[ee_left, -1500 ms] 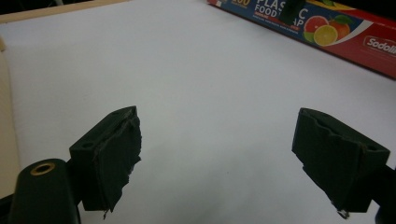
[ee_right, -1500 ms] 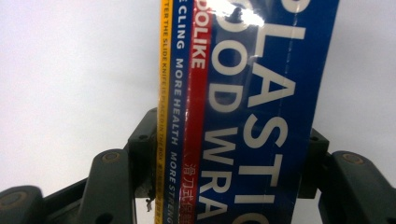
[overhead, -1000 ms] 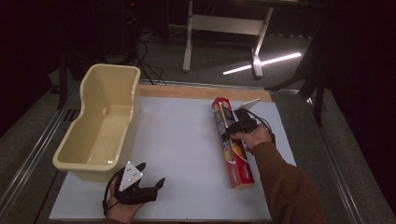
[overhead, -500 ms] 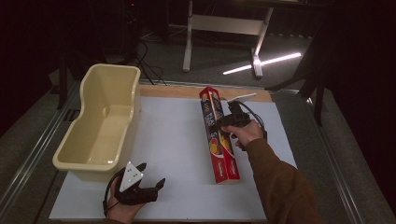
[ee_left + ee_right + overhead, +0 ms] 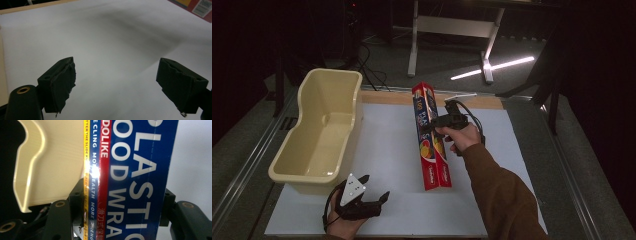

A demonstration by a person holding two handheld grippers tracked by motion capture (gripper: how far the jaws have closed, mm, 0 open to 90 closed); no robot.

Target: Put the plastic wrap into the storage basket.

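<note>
Nearest us, the left gripper (image 5: 373, 201) rests low at the front edge of the white table (image 5: 387, 145), jaws spread wide w/ nothing between them; in the left gripper view we see just bare table surface past the pads. It's idle, and we'd leave it there, out of the way.

Mid-table, the right gripper (image 5: 431, 125) has its jaws clamped across the plastic wrap box (image 5: 430, 137), approx. at the box's upper-middle. The right gripper view confirms it: both pads press the box's (image 5: 130, 180) two long sides, w/ the print running up the frame.

We judge the step in hand is carrying the box over to the cream tub (image 5: 319, 132) at the left. To do it well: keep the squeeze firm but not crushing, since it's thin card. The grip sits off-centre toward the far end, so the near end will want to sag; we'd hold the wrist level and move slow. We'd lift enough to clear the tub's rim, then line the box up w/ the tub's length before lowering.

Box orientation: long axis runs near-to-far, slightly slanted, near end a bit right, far end a bit left toward the tub's far corner. Near end looks down at or close to the table, far end raised; we can't tell if it touches. The tub's long axis is roughly parallel, so little turning is needed.
</note>
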